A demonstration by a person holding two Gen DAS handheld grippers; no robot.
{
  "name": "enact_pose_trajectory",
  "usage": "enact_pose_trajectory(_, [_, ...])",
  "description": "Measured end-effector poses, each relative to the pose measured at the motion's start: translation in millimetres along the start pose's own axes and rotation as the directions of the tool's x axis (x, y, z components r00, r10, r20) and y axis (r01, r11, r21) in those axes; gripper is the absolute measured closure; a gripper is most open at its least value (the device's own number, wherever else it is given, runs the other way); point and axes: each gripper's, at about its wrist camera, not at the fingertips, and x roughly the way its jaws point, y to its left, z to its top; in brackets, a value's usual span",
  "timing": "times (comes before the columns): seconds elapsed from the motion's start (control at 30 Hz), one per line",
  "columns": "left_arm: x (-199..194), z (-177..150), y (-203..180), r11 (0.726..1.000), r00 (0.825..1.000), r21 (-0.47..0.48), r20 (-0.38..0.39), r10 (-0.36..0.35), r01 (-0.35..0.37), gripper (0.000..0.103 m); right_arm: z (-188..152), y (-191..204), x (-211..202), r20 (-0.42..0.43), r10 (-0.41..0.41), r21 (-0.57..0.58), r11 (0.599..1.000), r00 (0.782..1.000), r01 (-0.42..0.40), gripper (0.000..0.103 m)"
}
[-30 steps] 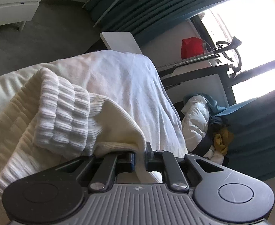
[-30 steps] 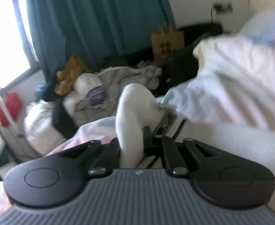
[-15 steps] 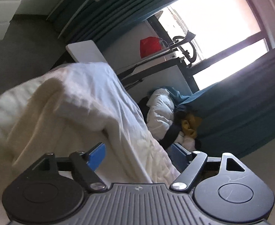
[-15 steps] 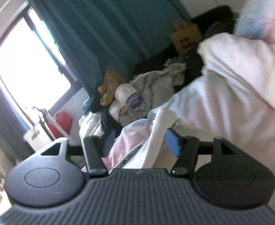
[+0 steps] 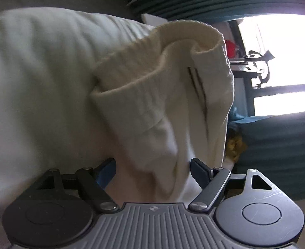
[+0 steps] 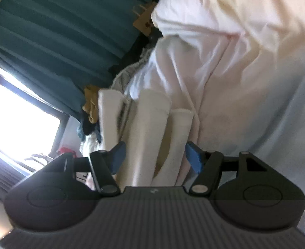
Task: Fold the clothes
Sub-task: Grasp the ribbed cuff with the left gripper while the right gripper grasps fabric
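Note:
A cream ribbed knit garment (image 5: 162, 103) lies bunched on the white bedding (image 5: 38, 72), its folded edge rising toward the window. My left gripper (image 5: 152, 172) is open, with a fold of the knit lying between its fingers. In the right wrist view the same cream garment (image 6: 150, 128) shows as several upright folds with a small label on one. My right gripper (image 6: 154, 155) is open, its blue-padded fingers standing on either side of those folds without pinching them.
Rumpled white and pink bedding (image 6: 225, 51) fills the right. A pile of clothes with a yellow piece (image 6: 90, 103) sits by the teal curtain (image 6: 59, 31). A bright window (image 5: 283, 62), a dark desk and a red bag (image 5: 231, 47) are beyond the bed.
Both grippers were shut on the cream garment a second ago and have opened. Both have since tilted and moved close over the garment's folds.

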Motion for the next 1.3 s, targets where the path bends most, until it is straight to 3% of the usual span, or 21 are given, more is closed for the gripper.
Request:
enact_pose_trajectory(0.13, [23, 4, -20, 0.995, 0.998, 0.088, 0.046, 0.047, -0.051, 0.026, -2, 0, 28, 0.018, -0.029, -0.027, 0.999, 0.999, 0.029, 0.041])
enact_pose_trajectory(0.17, [26, 5, -23, 0.994, 0.996, 0.088, 0.066, 0.055, -0.061, 0.034, -2, 2, 32, 0.029, -0.036, -0.035, 0.999, 0.999, 0.037, 0.043])
enact_pose_trajectory(0.2, [28, 7, -24, 0.995, 0.995, 0.072, 0.085, 0.059, -0.066, 0.048, -2, 4, 34, 0.042, -0.043, -0.044, 0.998, 0.998, 0.045, 0.053])
enact_pose_trajectory(0.23, [28, 9, -24, 0.996, 0.993, 0.054, 0.099, 0.059, -0.064, 0.057, -3, 7, 33, 0.058, -0.053, -0.056, 0.997, 0.997, 0.056, 0.072])
enact_pose_trajectory(0.3, [27, 15, -24, 0.998, 0.991, 0.019, 0.12, 0.061, -0.064, 0.078, -4, 16, 29, 0.089, -0.072, -0.083, 0.993, 0.993, 0.079, 0.084])
enact_pose_trajectory(0.4, [15, 23, -35, 0.999, 0.991, -0.008, 0.127, 0.04, -0.039, 0.085, -3, 36, 13, 0.129, -0.069, -0.127, 0.988, 0.989, 0.086, 0.091])
enact_pose_trajectory(0.53, [-14, 32, -66, 0.999, 0.987, 0.042, 0.159, -0.008, 0.001, 0.087, 1, 69, -18, 0.17, -0.045, -0.192, 0.978, 0.984, 0.078, 0.092])
enact_pose_trajectory(0.7, [-69, 38, -72, 0.998, 0.981, 0.06, 0.192, -0.038, 0.027, 0.087, -5, 88, -68, 0.22, -0.011, -0.128, 0.991, 0.975, 0.04, 0.093])
enact_pose_trajectory(0.87, [-119, 51, -30, 0.998, 0.99, 0.001, 0.131, 0.055, -0.055, 0.087, -32, 45, -120, 0.196, -0.077, 0.017, 0.997, 0.978, 0.075, 0.093])
enact_pose_trajectory(0.97, [-135, 52, 2, 0.993, 0.99, 0.011, 0.079, 0.119, -0.12, 0.087, -54, 18, -149, 0.186, -0.134, 0.102, 0.988, 0.973, 0.116, 0.093])
enact_pose_trajectory(1.03, [-137, 49, 20, 0.988, 0.987, 0.033, 0.053, 0.149, -0.151, 0.086, -65, -1, -162, 0.159, -0.206, 0.201, 0.964, 0.966, 0.173, 0.093])
enact_pose_trajectory(1.13, [-134, 47, 39, 0.988, 0.989, 0.063, 0.038, 0.141, -0.143, 0.082, -75, -21, -171, 0.108, -0.298, 0.28, 0.924, 0.948, 0.259, 0.093])
enact_pose_trajectory(1.3, [-151, 38, 55, 0.982, 0.993, 0.149, 0.017, 0.117, -0.118, 0.058, -80, -52, -171, 0.074, -0.238, 0.375, 0.907, 0.969, 0.194, 0.092])
